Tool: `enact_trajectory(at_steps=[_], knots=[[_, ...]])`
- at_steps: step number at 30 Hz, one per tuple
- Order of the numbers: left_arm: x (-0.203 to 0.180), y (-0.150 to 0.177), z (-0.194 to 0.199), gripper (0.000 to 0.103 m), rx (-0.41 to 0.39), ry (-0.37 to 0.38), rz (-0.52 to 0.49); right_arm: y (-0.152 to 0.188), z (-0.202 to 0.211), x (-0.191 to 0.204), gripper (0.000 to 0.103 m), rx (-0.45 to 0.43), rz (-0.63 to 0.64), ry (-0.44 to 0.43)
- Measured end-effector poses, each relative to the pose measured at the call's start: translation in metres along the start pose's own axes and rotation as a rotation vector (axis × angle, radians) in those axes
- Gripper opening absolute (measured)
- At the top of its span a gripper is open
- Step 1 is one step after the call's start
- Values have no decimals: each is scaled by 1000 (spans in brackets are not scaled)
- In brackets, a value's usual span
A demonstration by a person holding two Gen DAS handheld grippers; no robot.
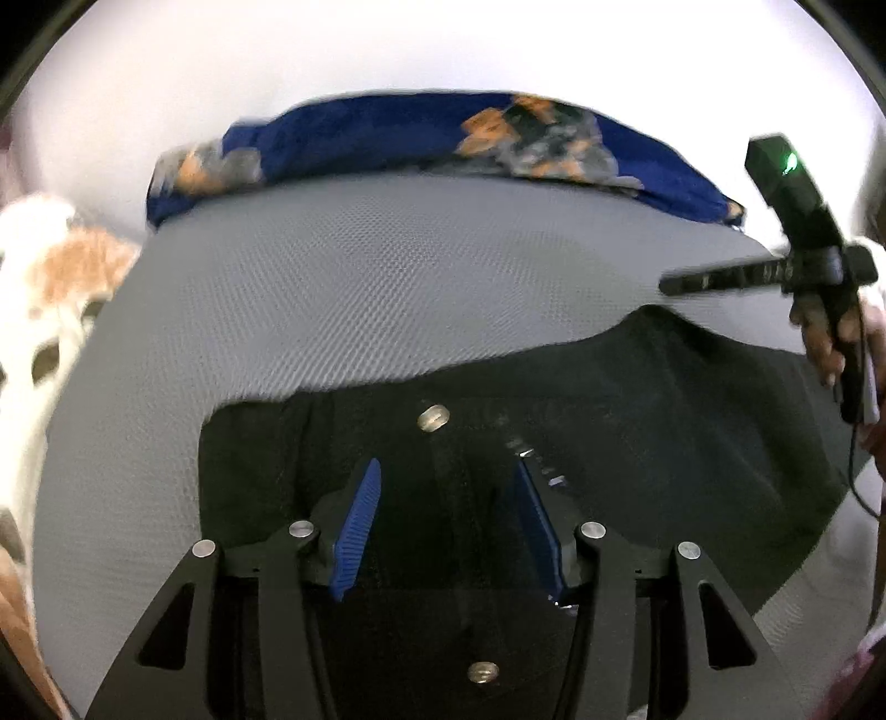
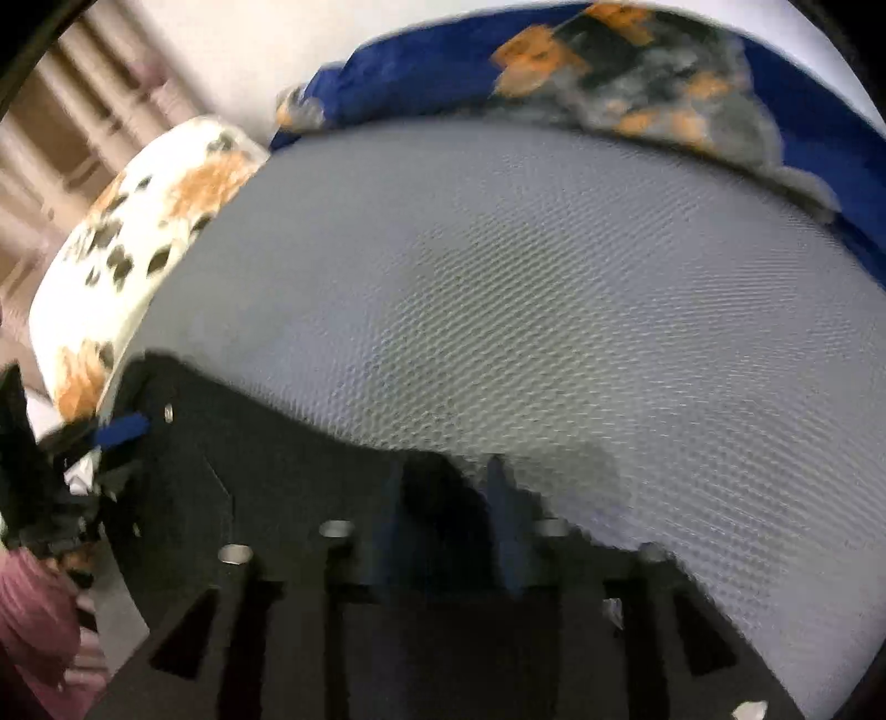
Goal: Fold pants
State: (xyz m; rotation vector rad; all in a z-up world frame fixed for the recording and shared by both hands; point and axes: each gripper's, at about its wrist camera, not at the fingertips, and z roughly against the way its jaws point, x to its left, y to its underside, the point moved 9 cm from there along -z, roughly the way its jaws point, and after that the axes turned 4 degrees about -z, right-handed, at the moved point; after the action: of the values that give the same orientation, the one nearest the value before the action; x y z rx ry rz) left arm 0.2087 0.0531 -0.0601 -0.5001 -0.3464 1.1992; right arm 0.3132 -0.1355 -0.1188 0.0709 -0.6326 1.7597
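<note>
Black pants (image 1: 637,399) lie on a grey textured mattress (image 1: 360,288). Their waist, with a metal button (image 1: 433,417) and an open zipper (image 1: 534,451), lies right in front of my left gripper (image 1: 446,476). That gripper is open, its blue pads (image 1: 360,526) spread just over the waistband. The right gripper's body (image 1: 797,232) shows at the right edge, above the far end of the pants. In the blurred right wrist view, my right gripper (image 2: 446,498) hangs over the black cloth (image 2: 266,454) at its edge, fingers apart. The left gripper (image 2: 119,429) shows at far left.
A blue blanket with orange and grey patches (image 1: 443,144) lies bunched along the far edge of the mattress. A white pillow with orange and dark spots (image 2: 138,243) sits at the left side. A white wall (image 1: 387,50) rises behind.
</note>
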Motion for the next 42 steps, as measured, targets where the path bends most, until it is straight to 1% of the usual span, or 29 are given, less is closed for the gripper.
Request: enact_trajectory(at_steps=[2,4,5,7,9,11,13,15,18,20,22,24,26,27,29,30,31,33,35,39,40,42], knots=[[-21,-15,9,52,-44,30,-42,0,34,-10,33,-84,-37,23],[-40,-28,8,52,-64,80,-62,8,60,-23,33,-129,-69,53],[-50,-34,6,52,-70,109,-69,17,71,-32,33,-141,-88,86],[-78,-47,-7,52,-68,153,-110,37,81,-47,33,-134,-109,148],[-103,-56,-23,52,-66,167,-169,56,81,-57,33,-114,-127,194],[-122,-63,-39,52,-48,195,-198,76,75,-67,33,-85,-166,197],[-141,-69,-58,52,-20,225,-218,88,68,-73,33,-75,-188,213],[-150,-71,-76,52,4,217,-231,95,60,-78,33,-67,-188,240],[-145,-63,-97,52,58,182,-219,105,57,-94,31,-66,-189,296],[-130,-51,-107,52,89,141,-203,110,63,-112,31,-81,-214,305],[-119,-45,-102,52,61,138,-197,115,74,-127,29,-93,-242,309],[-114,-41,-96,52,57,142,-194,121,85,-143,27,-105,-262,317],[-109,-37,-92,52,56,122,-209,131,96,-164,27,-106,-288,365],[-107,-35,-89,52,53,123,-209,135,101,-171,27,-106,-299,372],[-106,-32,-80,52,58,126,-190,145,113,-180,31,-115,-344,369],[-108,-31,-74,52,63,148,-181,148,118,-179,33,-117,-351,370],[-114,-27,-65,52,61,173,-179,151,122,-174,33,-119,-347,365],[-131,-20,-48,52,53,203,-201,157,127,-154,33,-127,-328,325],[-153,-8,-34,52,55,241,-230,165,123,-124,33,-122,-298,265],[-190,22,-24,52,93,302,-284,179,109,-61,35,-94,-194,198],[-195,30,-25,52,107,303,-301,181,105,-45,36,-88,-160,187],[-197,46,-31,52,144,273,-328,183,99,-19,39,-81,-102,174]])
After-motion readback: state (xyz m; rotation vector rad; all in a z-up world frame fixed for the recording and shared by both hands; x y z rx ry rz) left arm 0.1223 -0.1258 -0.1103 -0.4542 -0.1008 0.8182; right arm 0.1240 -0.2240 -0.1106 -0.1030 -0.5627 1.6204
